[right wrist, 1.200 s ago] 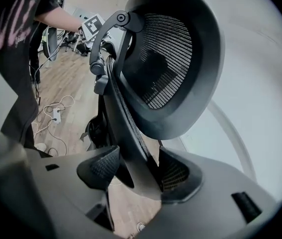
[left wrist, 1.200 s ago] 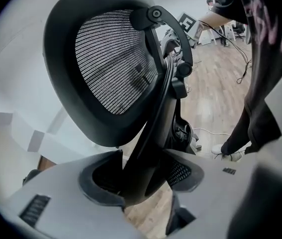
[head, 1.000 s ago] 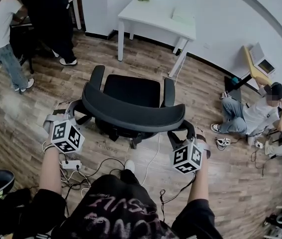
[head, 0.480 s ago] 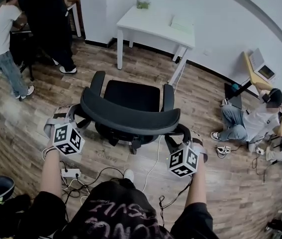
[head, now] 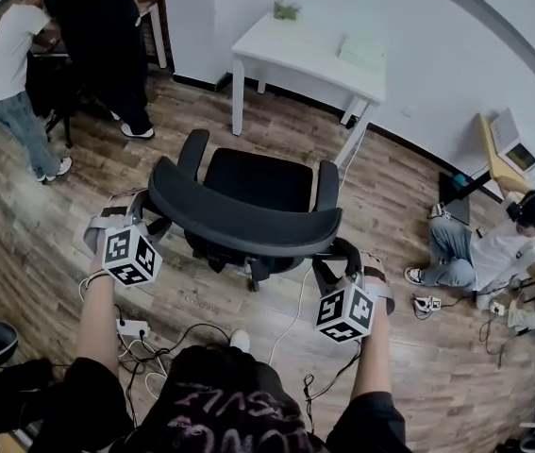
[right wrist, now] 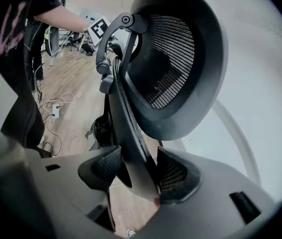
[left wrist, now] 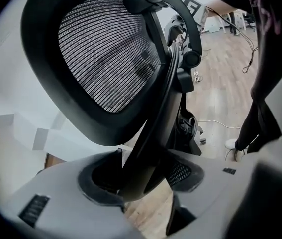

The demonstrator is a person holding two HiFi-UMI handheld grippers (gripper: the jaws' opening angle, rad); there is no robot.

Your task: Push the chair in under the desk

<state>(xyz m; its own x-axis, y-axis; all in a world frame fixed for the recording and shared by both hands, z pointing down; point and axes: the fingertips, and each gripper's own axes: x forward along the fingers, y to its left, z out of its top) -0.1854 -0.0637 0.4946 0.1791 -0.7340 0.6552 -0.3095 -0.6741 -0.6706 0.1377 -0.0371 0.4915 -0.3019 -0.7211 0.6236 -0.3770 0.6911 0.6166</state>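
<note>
The black mesh office chair [head: 258, 182] stands on the wood floor and faces the white desk [head: 309, 50] by the wall, a gap of floor between them. My left gripper [head: 152, 217] holds the left end of the curved backrest [head: 243, 223]. In the left gripper view the backrest's edge [left wrist: 153, 133] fills my left gripper [left wrist: 141, 176], and it is shut on it. My right gripper [head: 335, 255] is at the right end. In the right gripper view my right gripper [right wrist: 138, 171] is closing on the backrest's edge [right wrist: 131, 133], both pads against it.
Two people [head: 22, 59] stand at the back left. Another person [head: 493, 248] sits on the floor at the right. Cables and a power strip [head: 133, 327] lie on the floor near my feet. On the desk are a small plant [head: 286, 9] and a flat box [head: 361, 53].
The chair and both grippers have edged a little toward the desk. Both grippers keep their places on the backrest's ends.
</note>
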